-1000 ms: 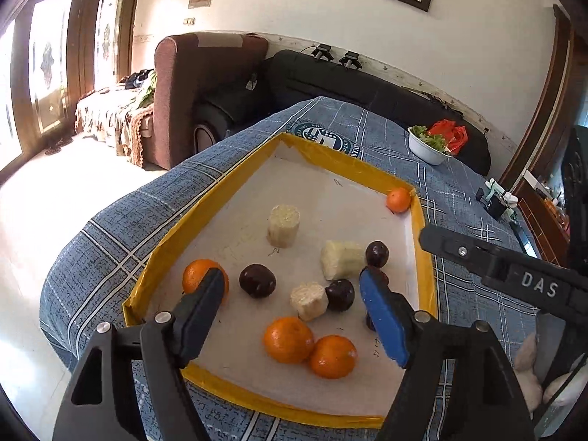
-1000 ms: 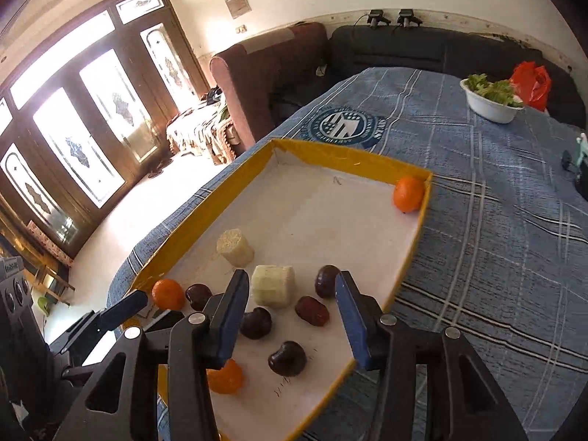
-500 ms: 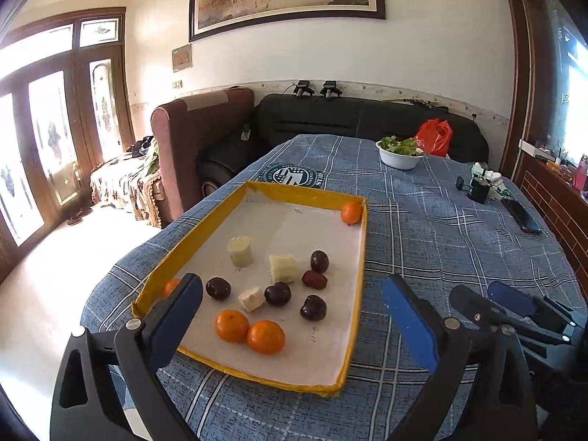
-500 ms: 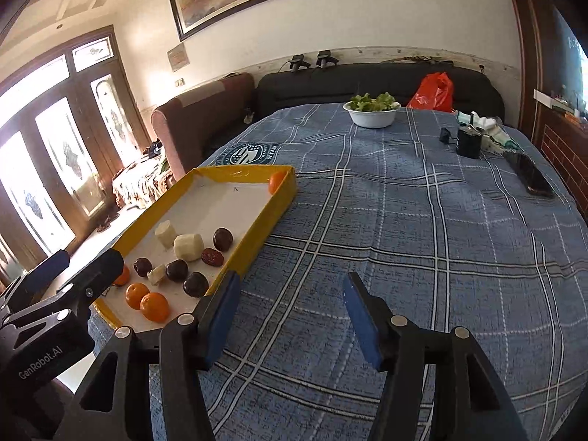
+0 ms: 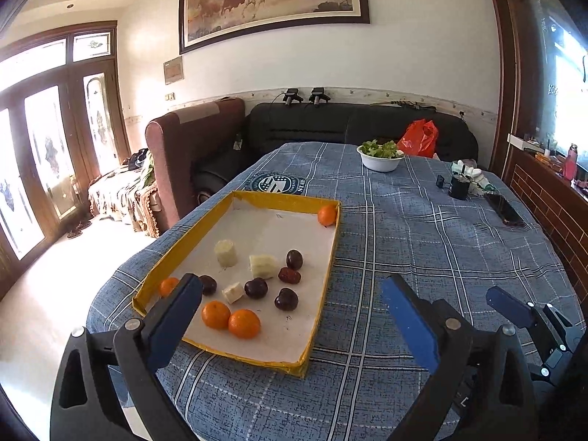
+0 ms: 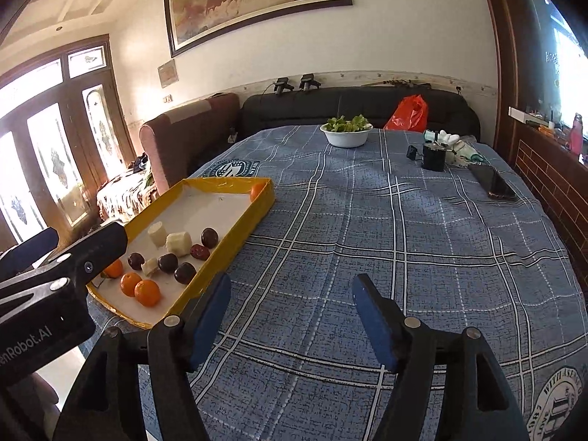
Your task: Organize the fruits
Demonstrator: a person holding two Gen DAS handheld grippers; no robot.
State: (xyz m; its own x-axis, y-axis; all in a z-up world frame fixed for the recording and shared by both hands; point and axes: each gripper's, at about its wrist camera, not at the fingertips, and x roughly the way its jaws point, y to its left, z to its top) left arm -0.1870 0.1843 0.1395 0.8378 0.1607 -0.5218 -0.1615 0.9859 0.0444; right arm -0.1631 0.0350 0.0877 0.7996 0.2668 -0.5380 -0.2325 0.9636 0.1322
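While both tools hang above the cloth, the scene reads:
Tray: yellow-rimmed tray (image 5: pixel 332 253) lies on the blue plaid tablecloth (image 5: pixel 422 242).
Fruit: oranges (image 5: pixel 244 323), dark plums (image 5: pixel 286 299) and pale chunks (image 5: pixel 263 265) lie loose inside the tray; one orange (image 5: pixel 327 215) sits in its far corner.
Left gripper (image 5: pixel 294 316): spread wide over the tray's near end, nothing between its pads.
Right gripper (image 6: pixel 292 312): just been opening, empty, over bare cloth beside the tray.

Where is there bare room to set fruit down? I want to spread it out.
Free: the tray's far half, between the lone orange and the banana piece; the cloth between tray and white bowl. Crowded: the tray's near half, where oranges, dark fruits and banana pieces cluster.
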